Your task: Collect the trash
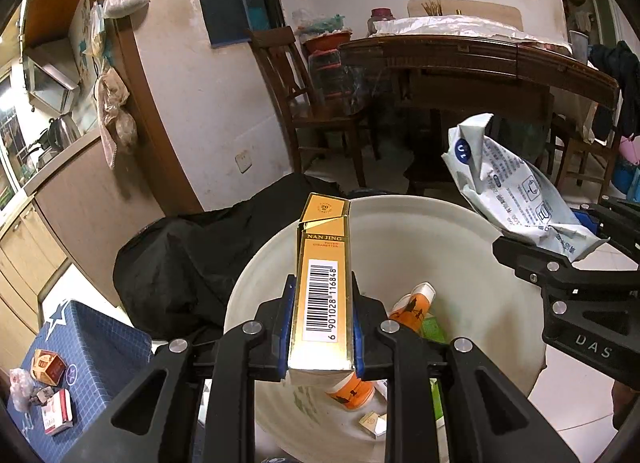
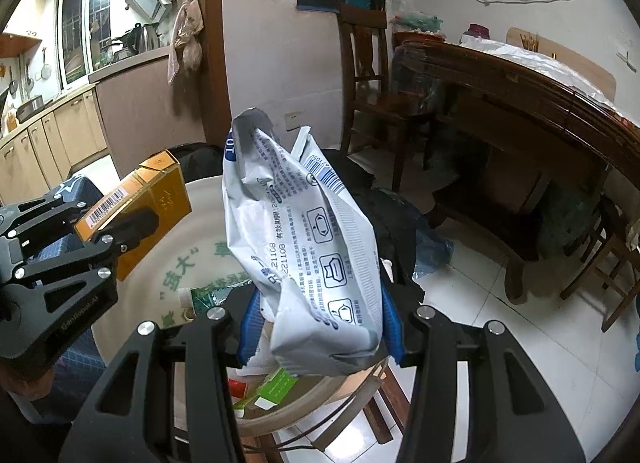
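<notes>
Claws clenched over white basin (image 1: 460,231): left (image 1: 321,327) on cigarette box (image 1: 322,287), right (image 2: 318,323) on crumpled wrapper (image 2: 304,247), basin's contents half-hidden.

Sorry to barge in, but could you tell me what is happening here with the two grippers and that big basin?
A person is collecting trash with two tools. The left hand-held gripper is shut on an orange cigarette box, and the right hand-held gripper is shut on a crumpled white packet. Both are held above a wide white basin, which already holds an orange bottle and some green packaging. Neither item has been released yet.
</notes>
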`<state>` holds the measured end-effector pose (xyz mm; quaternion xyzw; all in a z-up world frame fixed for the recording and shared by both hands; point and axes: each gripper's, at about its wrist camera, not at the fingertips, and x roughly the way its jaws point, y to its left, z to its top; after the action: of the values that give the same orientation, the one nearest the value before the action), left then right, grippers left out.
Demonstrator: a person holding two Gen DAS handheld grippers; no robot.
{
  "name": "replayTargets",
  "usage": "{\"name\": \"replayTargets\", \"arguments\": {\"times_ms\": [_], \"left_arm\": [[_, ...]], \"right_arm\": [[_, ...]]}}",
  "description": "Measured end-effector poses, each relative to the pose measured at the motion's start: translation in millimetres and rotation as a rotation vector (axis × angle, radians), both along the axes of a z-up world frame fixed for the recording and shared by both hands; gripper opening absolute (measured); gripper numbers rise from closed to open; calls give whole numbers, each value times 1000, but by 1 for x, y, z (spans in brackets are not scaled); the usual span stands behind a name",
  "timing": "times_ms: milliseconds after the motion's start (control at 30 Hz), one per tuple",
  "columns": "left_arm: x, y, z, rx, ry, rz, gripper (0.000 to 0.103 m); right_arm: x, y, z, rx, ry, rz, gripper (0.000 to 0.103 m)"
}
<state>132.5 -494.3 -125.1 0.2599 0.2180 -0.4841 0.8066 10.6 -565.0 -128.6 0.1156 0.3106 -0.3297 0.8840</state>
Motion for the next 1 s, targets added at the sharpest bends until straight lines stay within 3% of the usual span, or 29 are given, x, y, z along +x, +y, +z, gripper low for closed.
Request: {"name": "replayTargets", "arguments": {"times_ms": [167,267,333,400,1000], "left_arm": [[3,-2,-3,4,4,0,24],[4,-2,-3,2,-9,-1,28],[4,-3,-3,-3,-19,-4,42],[4,-3,-3,-8,-30,2,52],[4,3,-1,-17,-64,25,52]], "right_arm": [[3,-5,1,-10,4,11,48],[6,-5,3,-18,2,26,54],[7,-4,4,-33,4,25,67],[9,-4,5,-41,6,24,68],[11,2,8,-28,-21,38,67]]}}
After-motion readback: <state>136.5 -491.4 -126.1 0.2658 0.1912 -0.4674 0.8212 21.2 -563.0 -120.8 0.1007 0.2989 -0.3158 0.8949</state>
